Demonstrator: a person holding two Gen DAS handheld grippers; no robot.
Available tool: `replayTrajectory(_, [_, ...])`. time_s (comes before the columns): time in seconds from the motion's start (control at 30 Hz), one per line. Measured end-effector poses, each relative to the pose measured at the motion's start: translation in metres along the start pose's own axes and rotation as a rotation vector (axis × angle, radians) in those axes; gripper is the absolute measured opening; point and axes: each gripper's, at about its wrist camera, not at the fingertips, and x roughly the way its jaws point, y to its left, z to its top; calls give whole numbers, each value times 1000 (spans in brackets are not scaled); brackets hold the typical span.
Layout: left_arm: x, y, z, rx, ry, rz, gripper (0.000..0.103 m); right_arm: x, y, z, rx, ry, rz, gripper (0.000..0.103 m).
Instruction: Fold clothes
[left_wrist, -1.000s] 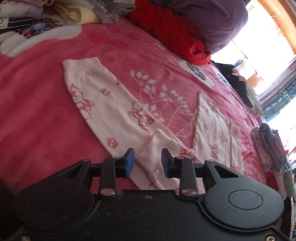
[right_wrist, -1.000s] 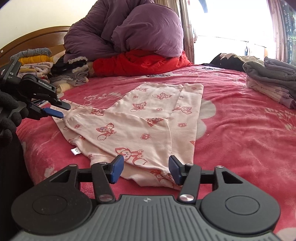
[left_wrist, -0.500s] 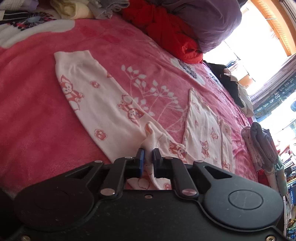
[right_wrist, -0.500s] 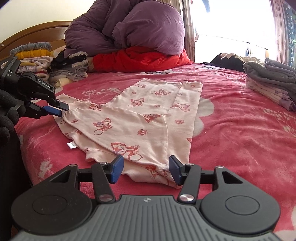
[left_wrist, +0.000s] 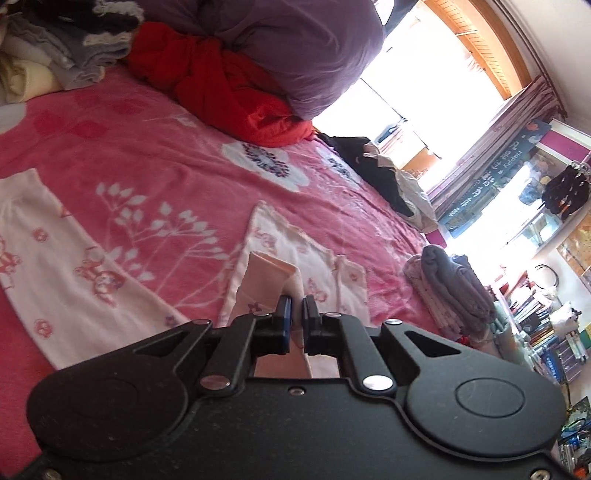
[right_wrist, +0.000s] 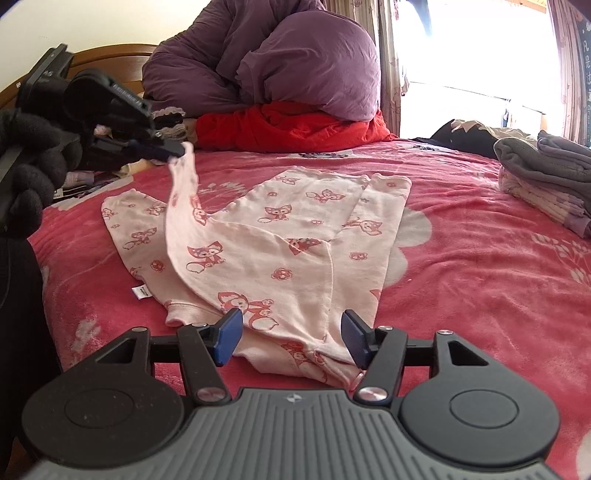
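A pale pink shirt with a red fox print (right_wrist: 291, 240) lies spread on the pink bed cover (right_wrist: 480, 258). My left gripper (left_wrist: 295, 314) is shut on one sleeve (left_wrist: 266, 280) and holds it lifted above the bed; it shows at the left of the right wrist view (right_wrist: 173, 149), with the sleeve (right_wrist: 184, 206) hanging down from it. The other sleeve (left_wrist: 48, 266) lies flat at the left. My right gripper (right_wrist: 291, 338) is open, low over the shirt's near hem, with nothing between its fingers.
A purple duvet (right_wrist: 280, 62) and a red garment (right_wrist: 291, 127) are piled at the head of the bed. A stack of folded clothes (right_wrist: 546, 177) sits at the right. More folded clothes (left_wrist: 48, 51) lie at the far left. Dark clothes (left_wrist: 373, 166) lie near the window.
My left gripper shut on the sleeve and lifted it up and across, over the shirt's body. The right gripper stayed open near the hem.
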Motion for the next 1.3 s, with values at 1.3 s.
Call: replayTrajectory(1.3, [211, -93, -2, 198, 135, 134, 3, 4, -18, -1, 106, 10, 11, 51])
